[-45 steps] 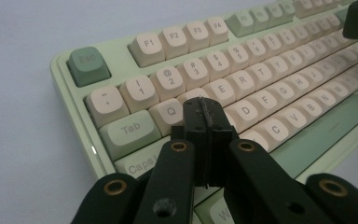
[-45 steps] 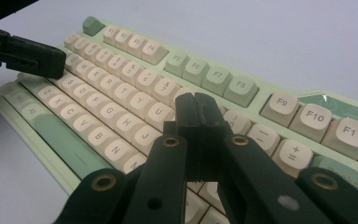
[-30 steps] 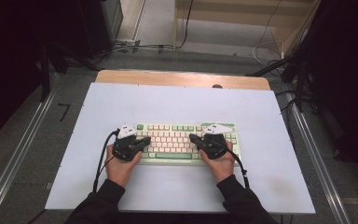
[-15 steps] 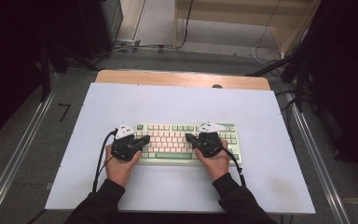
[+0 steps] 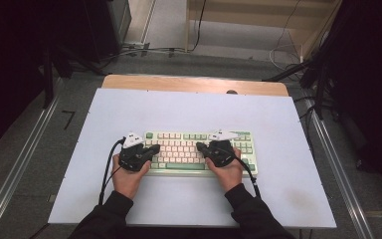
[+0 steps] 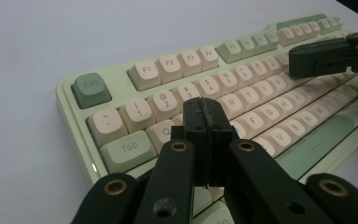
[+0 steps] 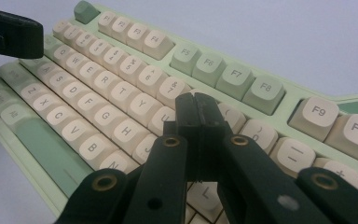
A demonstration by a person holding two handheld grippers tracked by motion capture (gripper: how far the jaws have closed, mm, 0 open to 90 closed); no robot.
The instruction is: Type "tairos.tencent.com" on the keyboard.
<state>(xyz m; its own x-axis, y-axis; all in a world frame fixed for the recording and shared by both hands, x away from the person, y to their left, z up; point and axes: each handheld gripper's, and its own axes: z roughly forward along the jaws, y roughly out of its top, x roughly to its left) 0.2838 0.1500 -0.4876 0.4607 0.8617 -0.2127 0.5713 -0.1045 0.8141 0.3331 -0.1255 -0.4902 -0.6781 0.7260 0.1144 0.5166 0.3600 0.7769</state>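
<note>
- High view: a pale green mechanical keyboard (image 5: 199, 152) with cream keycaps lies flat on the white counter (image 5: 194, 109), square to the person and toward the near edge, judged so both hands reach it without stretching.
- High view: the left hand-held gripper (image 5: 151, 149) comes in over the keyboard's left end and the right hand-held gripper (image 5: 201, 147) over its right-centre, tips pointing inward toward each other. Each hand sits on or just over the keyboard's near edge, much like a typing stance, so the tips seem meant to press keys, not to lift anything.
- High view: no box, tray or other container is on the counter, and nothing stands on the keyboard.
- Left gripper view: the left hand-held gripper's (image 6: 205, 119) jaws are pressed together with nothing between them, forming one blunt tip. It hangs low over the Q-W area beside Tab; whether it touches a key I cannot tell. The other gripper's black jaw tip shows at the upper right above the number row.
- Right gripper view: the right hand-held gripper's (image 7: 199, 119) jaws are likewise together and empty, poised over the U-I-O stretch of the keyboard (image 7: 121, 84), with contact unclear. A joined tip probably strikes one keycap more cleanly than spread jaws would.
</note>
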